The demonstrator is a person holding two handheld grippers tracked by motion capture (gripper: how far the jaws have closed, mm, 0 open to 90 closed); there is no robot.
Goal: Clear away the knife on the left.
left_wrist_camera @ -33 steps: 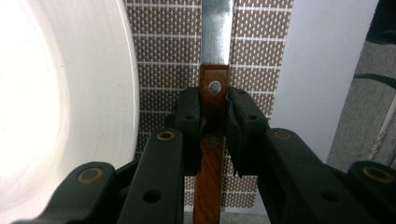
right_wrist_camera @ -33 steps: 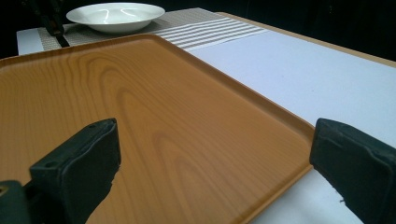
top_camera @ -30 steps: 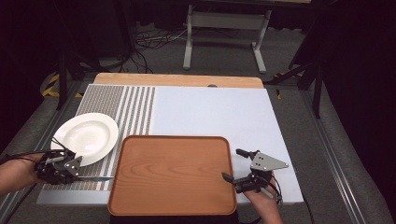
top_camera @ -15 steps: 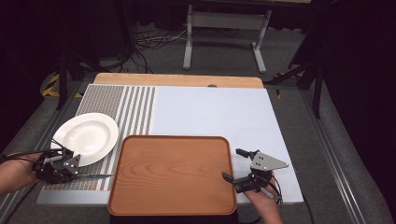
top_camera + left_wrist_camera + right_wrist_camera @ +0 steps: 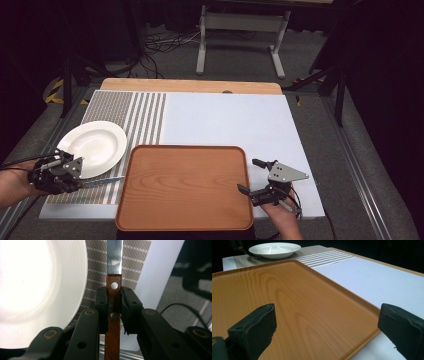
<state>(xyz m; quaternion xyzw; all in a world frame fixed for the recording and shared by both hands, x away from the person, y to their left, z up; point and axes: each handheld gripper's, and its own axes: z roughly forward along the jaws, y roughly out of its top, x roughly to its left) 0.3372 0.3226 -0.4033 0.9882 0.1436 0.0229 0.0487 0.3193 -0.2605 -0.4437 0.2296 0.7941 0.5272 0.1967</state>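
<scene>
A knife [image 5: 114,297] with a wooden handle and steel blade is clamped between the pads of my left gripper [image 5: 114,293], which is shut on the handle. In the high view this left gripper [image 5: 75,181] hovers at the table's front left, and the knife blade [image 5: 102,182] points right toward the wooden tray [image 5: 185,185]. A white plate [image 5: 95,147] lies just beyond the left gripper. My right gripper [image 5: 247,175] stands open at the tray's right edge. Between its jaws the right gripper [image 5: 329,322] looks across the tray [image 5: 287,302], with nothing held.
A grey striped placemat [image 5: 145,115] lies under the plate on the left. A pale sheet [image 5: 230,120] covers the rest of the table. The plate [image 5: 274,249] sits beyond the tray's far corner. A metal stand and cables occupy the floor behind the table.
My left gripper has lifted a little with the knife and drawn closer to the plate. The right gripper has stayed where it was.
</scene>
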